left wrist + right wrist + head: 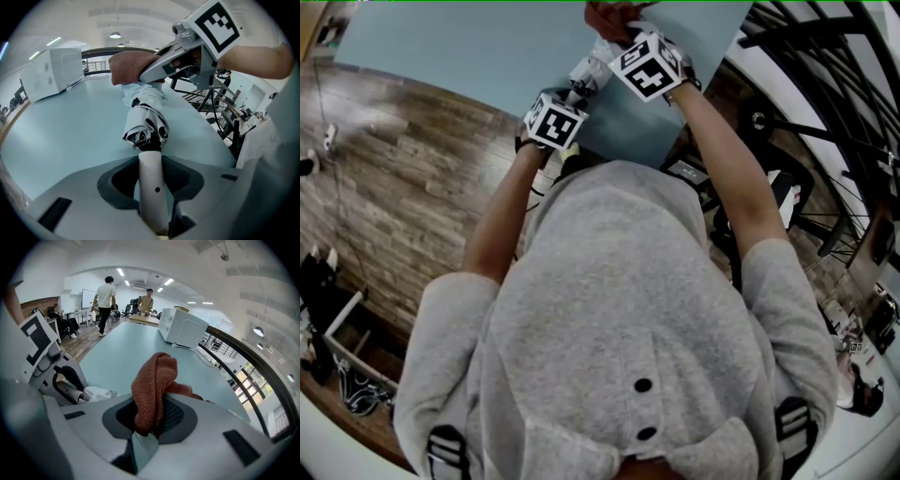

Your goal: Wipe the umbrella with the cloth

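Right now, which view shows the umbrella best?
The left gripper view: the umbrella runs from its white handle between the jaws of the left gripper to the folded canopy under the cloth. The right gripper view catches only a white sliver; the head view hides it behind the marker cubes.

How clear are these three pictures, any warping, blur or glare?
Head view: edges bend, and the person's grey top fills the middle. Left gripper view: strong fisheye with dark corners, umbrella sharp. Right gripper view: same fisheye, cloth sharp, ceiling lights bright but no glare on the table.
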Demonstrator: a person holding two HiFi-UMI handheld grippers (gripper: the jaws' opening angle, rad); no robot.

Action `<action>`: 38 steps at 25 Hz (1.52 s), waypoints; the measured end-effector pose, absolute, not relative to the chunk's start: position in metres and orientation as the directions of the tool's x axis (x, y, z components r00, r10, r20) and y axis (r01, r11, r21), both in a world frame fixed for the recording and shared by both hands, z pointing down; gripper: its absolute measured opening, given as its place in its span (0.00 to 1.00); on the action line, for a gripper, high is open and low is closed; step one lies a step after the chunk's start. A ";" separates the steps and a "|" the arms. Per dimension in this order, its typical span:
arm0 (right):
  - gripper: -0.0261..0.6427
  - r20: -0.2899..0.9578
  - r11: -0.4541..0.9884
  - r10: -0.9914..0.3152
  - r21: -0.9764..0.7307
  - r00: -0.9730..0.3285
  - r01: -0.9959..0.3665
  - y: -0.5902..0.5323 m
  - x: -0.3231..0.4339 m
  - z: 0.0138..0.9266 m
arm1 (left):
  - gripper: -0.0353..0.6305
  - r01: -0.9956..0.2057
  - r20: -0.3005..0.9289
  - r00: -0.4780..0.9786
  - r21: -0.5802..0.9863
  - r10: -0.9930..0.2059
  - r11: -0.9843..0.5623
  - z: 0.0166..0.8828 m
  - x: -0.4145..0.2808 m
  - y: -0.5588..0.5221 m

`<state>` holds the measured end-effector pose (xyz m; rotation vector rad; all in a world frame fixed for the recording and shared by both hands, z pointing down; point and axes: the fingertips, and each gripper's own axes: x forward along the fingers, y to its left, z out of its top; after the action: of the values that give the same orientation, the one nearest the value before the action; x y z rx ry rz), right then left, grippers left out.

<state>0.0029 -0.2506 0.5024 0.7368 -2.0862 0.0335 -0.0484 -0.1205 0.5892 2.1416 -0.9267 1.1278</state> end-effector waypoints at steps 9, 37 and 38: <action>0.16 0.766 0.830 -0.462 0.197 -0.447 -0.521 -0.241 -0.002 0.506 | 0.29 -0.774 0.854 0.410 0.140 -0.321 -0.617 0.589 -0.048 -0.121; 0.16 0.770 0.879 -0.300 -0.006 -0.563 -0.476 -0.194 -0.027 0.519 | 0.29 -0.772 0.851 0.412 0.138 -0.324 -0.620 0.588 -0.047 -0.123; 0.16 0.768 0.877 -0.297 -0.017 -0.568 -0.481 -0.194 -0.026 0.519 | 0.29 -0.772 0.852 0.411 0.135 -0.325 -0.621 0.588 -0.047 -0.124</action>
<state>-0.0264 -0.1938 0.5191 0.5579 -2.2131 0.2838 -0.0469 -0.1237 0.5883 2.1508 -0.9298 1.1323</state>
